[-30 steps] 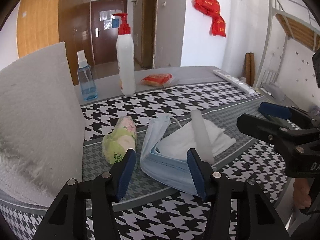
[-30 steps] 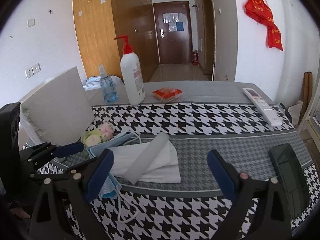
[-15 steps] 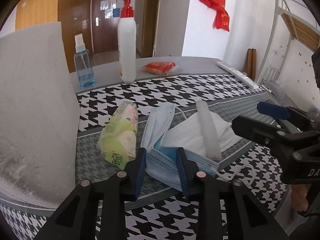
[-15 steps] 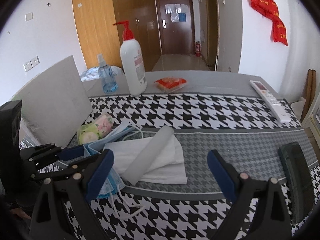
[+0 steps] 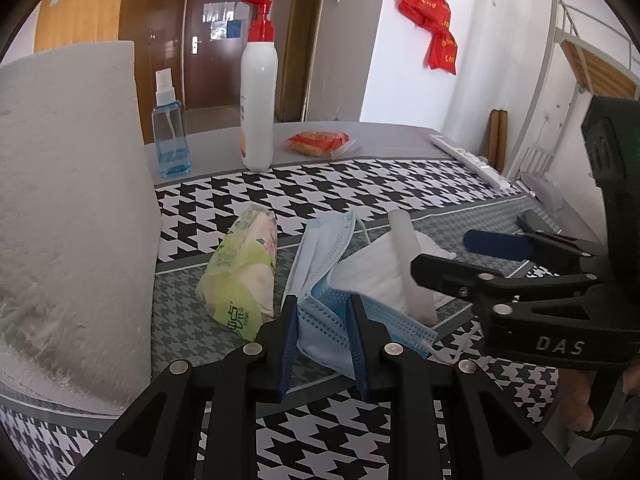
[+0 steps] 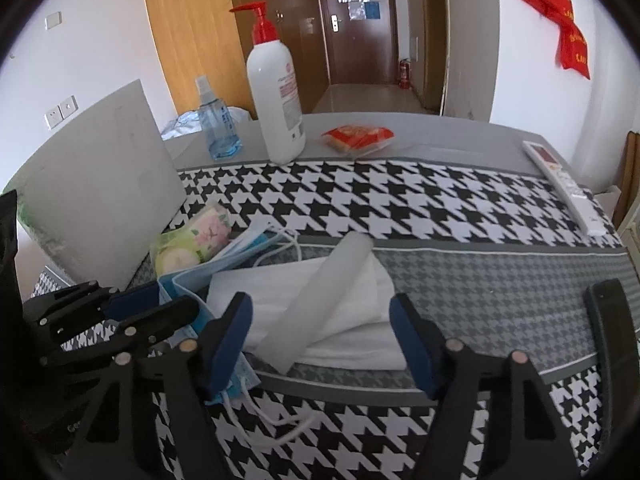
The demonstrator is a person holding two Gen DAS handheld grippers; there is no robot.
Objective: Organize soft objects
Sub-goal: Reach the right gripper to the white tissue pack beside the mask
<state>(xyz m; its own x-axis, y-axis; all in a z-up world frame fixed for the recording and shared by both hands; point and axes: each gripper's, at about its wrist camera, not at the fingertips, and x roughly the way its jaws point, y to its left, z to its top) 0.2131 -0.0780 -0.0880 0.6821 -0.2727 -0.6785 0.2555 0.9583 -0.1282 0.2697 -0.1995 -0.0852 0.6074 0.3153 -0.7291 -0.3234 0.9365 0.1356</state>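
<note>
A stack of blue face masks point(image 5: 320, 276) lies on the houndstooth cloth, and my left gripper point(image 5: 323, 332) is shut on its near edge. It also shows in the right wrist view point(image 6: 224, 268). A folded white cloth point(image 5: 380, 272) with a translucent white tube point(image 5: 412, 260) on it lies just right of the masks. A green tissue pack point(image 5: 244, 272) lies left of them. My right gripper point(image 6: 324, 340) is open, its jaws either side of the white cloth point(image 6: 340, 308) and tube point(image 6: 320, 300).
A large white foam block point(image 5: 68, 208) stands at the left. A pump bottle point(image 5: 258, 100), a blue spray bottle point(image 5: 170, 136) and a red snack packet point(image 5: 318, 142) stand at the back. A remote point(image 6: 560, 184) and a dark phone point(image 6: 612, 332) lie at the right.
My left gripper has moved forward and closed on the blue masks. My right gripper has come closer to the white cloth, still open.
</note>
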